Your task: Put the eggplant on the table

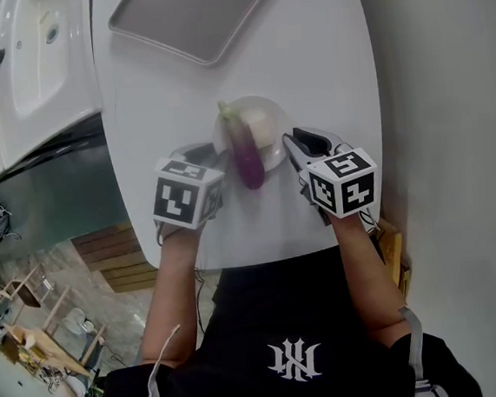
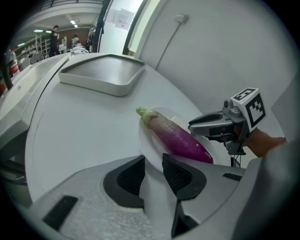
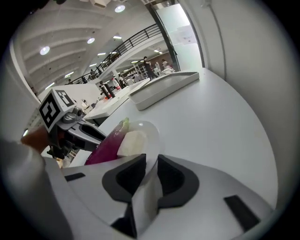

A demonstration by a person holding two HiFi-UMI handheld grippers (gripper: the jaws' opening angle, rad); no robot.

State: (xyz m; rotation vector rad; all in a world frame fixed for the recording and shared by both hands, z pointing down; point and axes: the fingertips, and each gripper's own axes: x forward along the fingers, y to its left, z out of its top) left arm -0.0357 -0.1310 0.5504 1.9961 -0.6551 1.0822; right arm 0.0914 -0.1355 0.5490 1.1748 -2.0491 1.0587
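Note:
A purple eggplant (image 1: 245,150) (image 2: 180,138) (image 3: 108,143) with a green stem lies on a small white plate (image 1: 272,112) on the white table (image 1: 321,55), its thick end over the near rim. Beside it on the plate sits a white block (image 1: 263,129) (image 3: 132,143). My left gripper (image 1: 209,158) (image 2: 153,161) stands at the plate's left rim, which passes between its jaws without the pads pressing on it. My right gripper (image 1: 300,145) (image 3: 151,161) is at the right rim, which likewise runs loose through its narrower gap.
A grey tray (image 1: 191,15) (image 2: 103,72) (image 3: 164,86) lies at the far end of the table. A white sink counter (image 1: 34,65) stands to the left, across a gap. The table's near edge is just below both grippers.

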